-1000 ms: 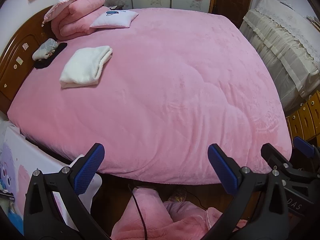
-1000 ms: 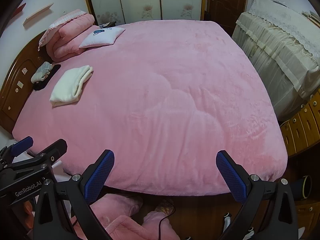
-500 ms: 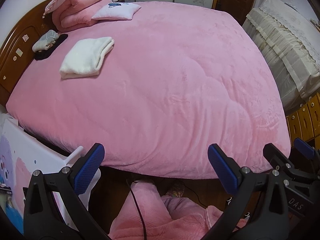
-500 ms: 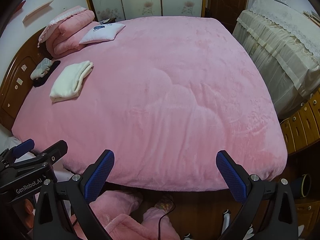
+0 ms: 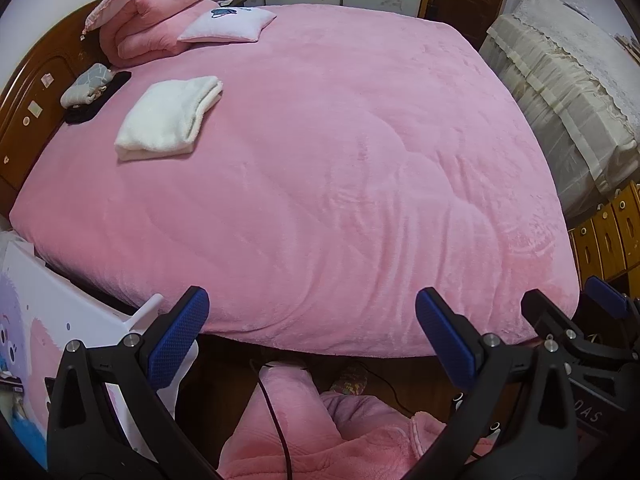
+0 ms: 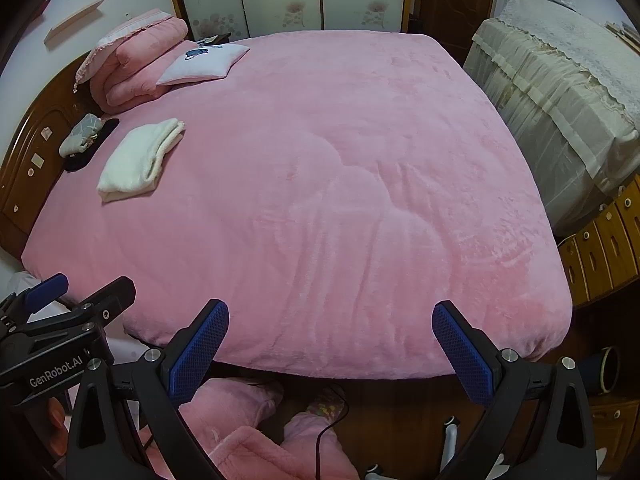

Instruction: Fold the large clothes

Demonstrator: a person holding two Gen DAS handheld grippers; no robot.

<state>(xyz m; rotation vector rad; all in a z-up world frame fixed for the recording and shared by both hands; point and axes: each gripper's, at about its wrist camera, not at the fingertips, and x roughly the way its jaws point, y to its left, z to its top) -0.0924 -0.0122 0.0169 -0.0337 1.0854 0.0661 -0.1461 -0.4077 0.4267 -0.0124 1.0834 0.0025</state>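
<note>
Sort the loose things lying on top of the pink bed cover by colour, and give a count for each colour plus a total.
Pink: 1, the folded quilt
White: 2, the folded white garment and the small pillow
Grey: 1, the grey bundle
Black: 1, the flat black item under it
Total: 5

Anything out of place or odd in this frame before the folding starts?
Yes: a pink fleece garment lies crumpled on the floor beside the bed, a black cable running across it. Both hand-held grippers are open and empty.

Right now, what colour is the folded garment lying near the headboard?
White folded garment; clearest in the left wrist view.
</note>
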